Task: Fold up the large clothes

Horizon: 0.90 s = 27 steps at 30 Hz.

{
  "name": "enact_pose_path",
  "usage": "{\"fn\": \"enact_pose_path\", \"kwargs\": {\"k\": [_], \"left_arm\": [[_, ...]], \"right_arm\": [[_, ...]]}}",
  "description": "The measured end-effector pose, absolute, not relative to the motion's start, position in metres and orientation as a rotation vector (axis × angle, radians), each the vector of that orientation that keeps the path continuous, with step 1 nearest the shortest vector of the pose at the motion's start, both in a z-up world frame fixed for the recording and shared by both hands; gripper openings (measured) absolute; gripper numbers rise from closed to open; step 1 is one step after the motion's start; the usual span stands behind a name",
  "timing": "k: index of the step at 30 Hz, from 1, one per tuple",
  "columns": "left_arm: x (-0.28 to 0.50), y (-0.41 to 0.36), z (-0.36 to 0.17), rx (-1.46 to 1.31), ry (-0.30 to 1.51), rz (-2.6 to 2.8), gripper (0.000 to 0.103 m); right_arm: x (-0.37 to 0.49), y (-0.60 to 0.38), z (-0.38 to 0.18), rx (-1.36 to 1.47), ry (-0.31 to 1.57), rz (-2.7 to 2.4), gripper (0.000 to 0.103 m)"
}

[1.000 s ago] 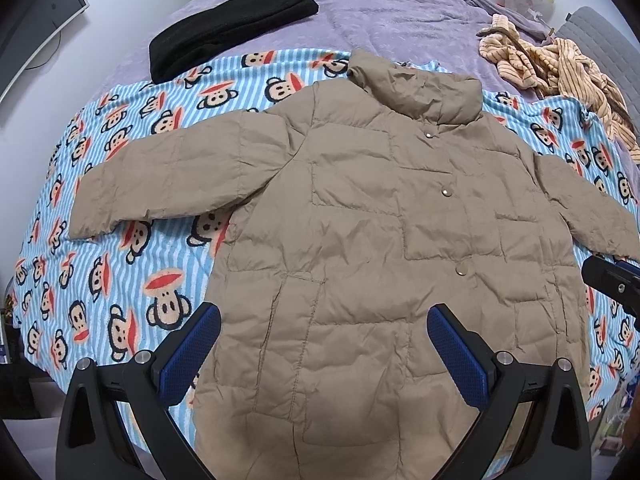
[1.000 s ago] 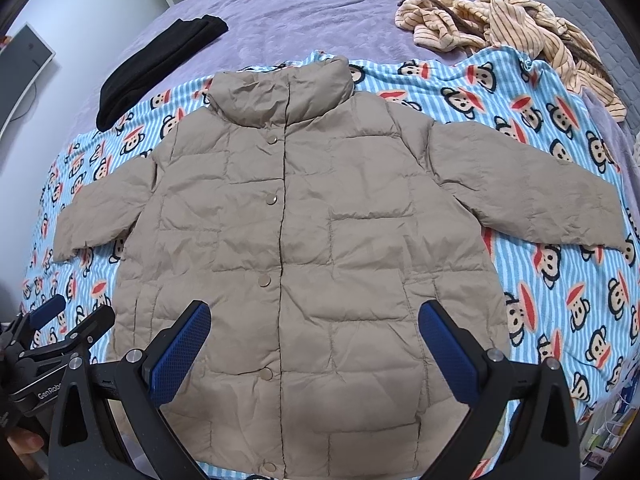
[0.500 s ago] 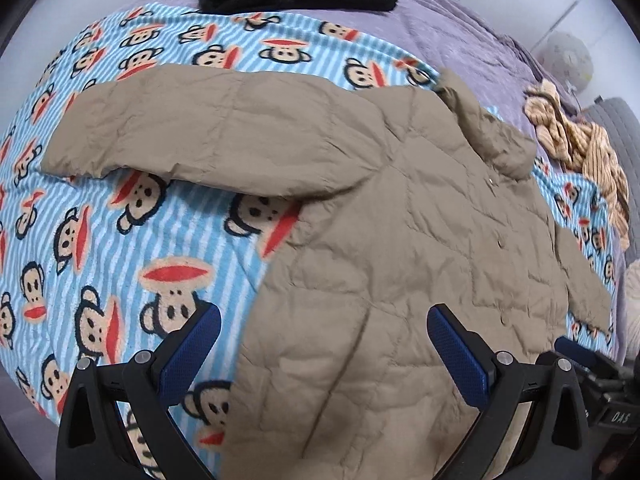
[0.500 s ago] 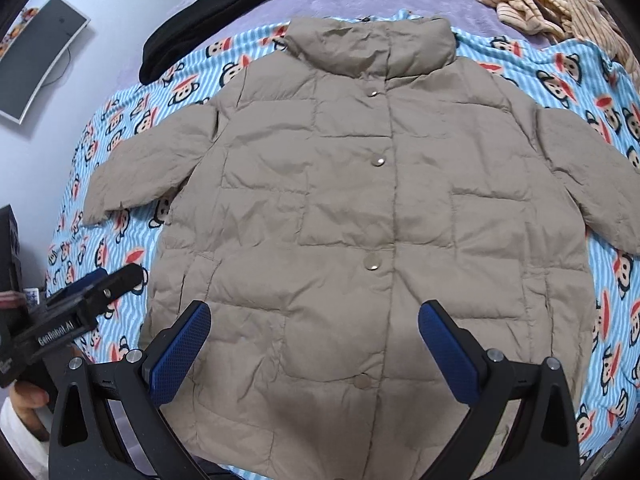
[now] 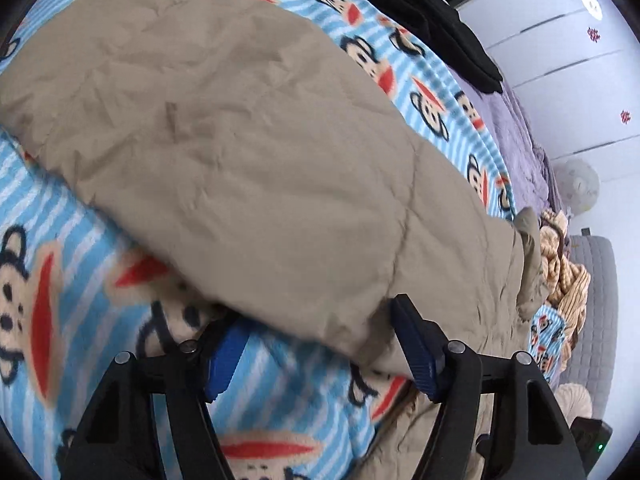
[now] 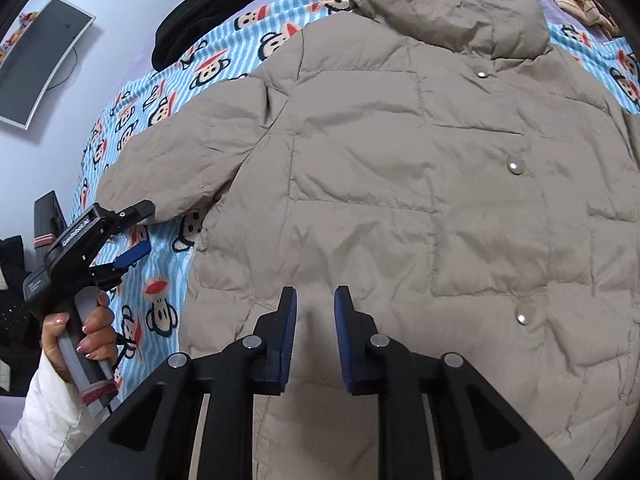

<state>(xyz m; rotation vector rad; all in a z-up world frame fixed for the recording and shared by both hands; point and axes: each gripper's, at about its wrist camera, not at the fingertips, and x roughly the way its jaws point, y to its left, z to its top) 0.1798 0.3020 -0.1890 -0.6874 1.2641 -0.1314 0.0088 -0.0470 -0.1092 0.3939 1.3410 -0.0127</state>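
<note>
matt quilted jacket [image 6: 400, 184]; fleecy blanket [image 5: 100, 360]

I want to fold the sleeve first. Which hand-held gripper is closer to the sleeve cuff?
Left. The left hand-held gripper straddles the sleeve cuff, jaws closing; the right hand-held gripper is over the jacket's lower body.

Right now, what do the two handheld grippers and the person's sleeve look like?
Both grippers are black angular frames with silver pivot bolts and ridged blue pads on the fingers. The left gripper has white lettering on its body and a grey handle. The sleeve is white and puffy.
</note>
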Motion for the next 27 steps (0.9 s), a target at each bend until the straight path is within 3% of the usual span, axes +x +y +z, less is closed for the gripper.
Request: {"fn": "enact_pose_path", "kwargs": {"k": [1,5,6,7,8,9,12,20,27], "left_arm": [[0.187,0.309,-0.189,-0.707,1.244,-0.128,0.065],[0.216,0.349,-0.183,-0.724,1.162,-0.063,0.064],[0.224,0.357,-0.184,-0.725,1.145,-0.046,0.056],[0.231,0.365,-0.186,-0.722,1.13,-0.031,0.026],[0.238,0.369,-0.191,-0.722,1.135,-0.039,0.013],[0.245,0.373,-0.196,-0.736,1.142,-0.038,0.009],[0.247,0.373,-0.183,-0.682,1.104,0.003,0.009],[0.217,0.319,-0.069,-0.291,0.877,-0.106,0.009],[0.194,0.203,0.004,-0.162,0.755,-0.394,0.009]], "right_arm": [[0.012,-0.044,-0.111,0.392,1.339,-0.012,0.021],[0.026,-0.04,-0.113,0.391,1.312,0.001,0.021],[0.031,-0.039,-0.113,0.396,1.3,0.006,0.021],[0.036,-0.039,-0.112,0.402,1.285,0.012,0.021],[0.041,-0.039,-0.111,0.406,1.273,0.015,0.021],[0.049,-0.039,-0.111,0.41,1.259,0.016,0.021],[0.074,-0.036,-0.114,0.442,1.226,0.037,0.021],[0.122,-0.005,-0.16,0.496,1.208,0.129,0.021],[0.122,-0.011,-0.187,0.585,1.257,0.166,0.021]]}}
